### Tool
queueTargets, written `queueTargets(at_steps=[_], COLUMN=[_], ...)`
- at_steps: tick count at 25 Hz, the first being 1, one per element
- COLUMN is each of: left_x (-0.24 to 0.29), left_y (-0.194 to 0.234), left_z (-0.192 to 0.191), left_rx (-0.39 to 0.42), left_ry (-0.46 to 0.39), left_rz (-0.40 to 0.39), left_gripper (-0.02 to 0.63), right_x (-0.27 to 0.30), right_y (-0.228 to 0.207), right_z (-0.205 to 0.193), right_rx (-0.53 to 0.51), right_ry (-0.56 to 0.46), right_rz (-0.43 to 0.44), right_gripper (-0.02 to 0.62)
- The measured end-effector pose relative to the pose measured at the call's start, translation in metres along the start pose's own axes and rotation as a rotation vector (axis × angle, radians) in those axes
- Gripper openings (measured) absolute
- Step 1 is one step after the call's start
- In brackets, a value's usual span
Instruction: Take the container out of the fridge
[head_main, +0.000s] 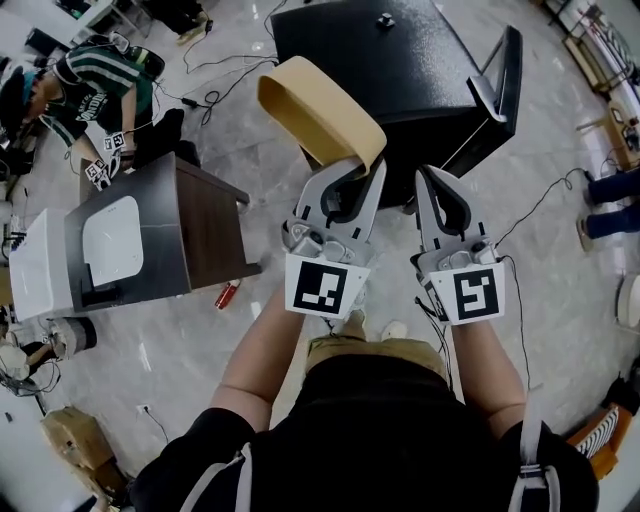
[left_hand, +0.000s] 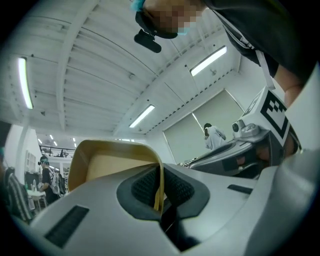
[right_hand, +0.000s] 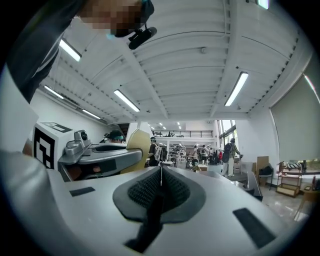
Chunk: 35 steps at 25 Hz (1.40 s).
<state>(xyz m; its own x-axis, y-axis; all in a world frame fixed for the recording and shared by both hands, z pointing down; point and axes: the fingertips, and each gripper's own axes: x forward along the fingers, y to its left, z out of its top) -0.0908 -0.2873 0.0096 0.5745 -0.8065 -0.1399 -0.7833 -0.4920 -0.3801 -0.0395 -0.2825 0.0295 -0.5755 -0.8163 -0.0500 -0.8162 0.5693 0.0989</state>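
Note:
A tan, shallow plastic container (head_main: 315, 105) hangs in the air in front of the black fridge (head_main: 390, 55), whose door (head_main: 502, 85) stands open to the right. My left gripper (head_main: 355, 168) is shut on the container's rim. In the left gripper view that thin wall (left_hand: 115, 162) runs down between the pads of the left gripper (left_hand: 159, 200). My right gripper (head_main: 425, 175) is beside it, shut, with nothing between its pads. The right gripper view shows the right gripper (right_hand: 160, 182) closed and empty, with the container (right_hand: 137, 145) to its left.
A grey cabinet (head_main: 190, 225) with white boxes stands at the left, and a red can (head_main: 227, 294) lies on the floor by it. A person (head_main: 85, 90) crouches at the upper left. Cables trail over the tiles, and someone's legs (head_main: 610, 200) show at the right edge.

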Motion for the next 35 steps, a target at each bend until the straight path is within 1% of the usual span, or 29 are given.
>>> queueTargets(at_steps=[2,4,6,9,13,16,22,24,26,29,32,35], left_x=[0.001,0.000,0.000,0.001,0.005,0.009,-0.001,-0.012,-0.027,-0.051,-0.074,-0.095], left_y=[0.021,0.041,0.052,0.057,0.056,0.033,-0.023,-0.044,-0.062,-0.082,-0.103,-0.135], left_z=[0.000,-0.001,-0.003,-0.005,0.006,0.015,0.034,0.035,0.033,0.036,0.047,0.065], left_rx=[0.054,0.086,0.109,0.108,0.106,0.053,-0.008,-0.001,0.029,0.050,0.050,0.053], left_ry=[-0.002,0.004,0.005,0.010,0.019,0.021,0.029,0.040,0.065,0.109,0.136,0.148], left_rz=[0.010,0.038,0.061,0.074,0.090,0.072,0.130,0.140,0.151,0.195,0.250,0.286], left_gripper=[0.025,0.025,0.026,0.026,0.025,0.026,0.026,0.026,0.026,0.026,0.026,0.026], right_x=[0.003,0.005,0.006,0.004,0.002,-0.004,-0.038,-0.055,-0.077,-0.109,-0.139,-0.174], right_y=[0.002,0.004,0.003,-0.003,-0.006,-0.011,-0.020,-0.018,-0.016,-0.017,-0.014,-0.004], right_z=[0.004,0.006,0.007,0.011,0.027,0.036,0.039,0.039,0.036,0.033,0.036,0.041], right_rx=[-0.002,-0.009,-0.017,-0.021,-0.026,-0.027,-0.028,-0.037,-0.038,-0.029,-0.026,-0.024], right_ry=[-0.004,-0.004,-0.002,-0.004,-0.021,-0.035,-0.053,-0.063,-0.068,-0.070,-0.083,-0.105], right_rz=[-0.006,-0.013,-0.026,-0.048,-0.029,-0.014,0.051,0.076,0.098,0.131,0.168,0.206], right_gripper=[0.037,0.037,0.037,0.037,0.037,0.037,0.037,0.037,0.037,0.037,0.037,0.037])
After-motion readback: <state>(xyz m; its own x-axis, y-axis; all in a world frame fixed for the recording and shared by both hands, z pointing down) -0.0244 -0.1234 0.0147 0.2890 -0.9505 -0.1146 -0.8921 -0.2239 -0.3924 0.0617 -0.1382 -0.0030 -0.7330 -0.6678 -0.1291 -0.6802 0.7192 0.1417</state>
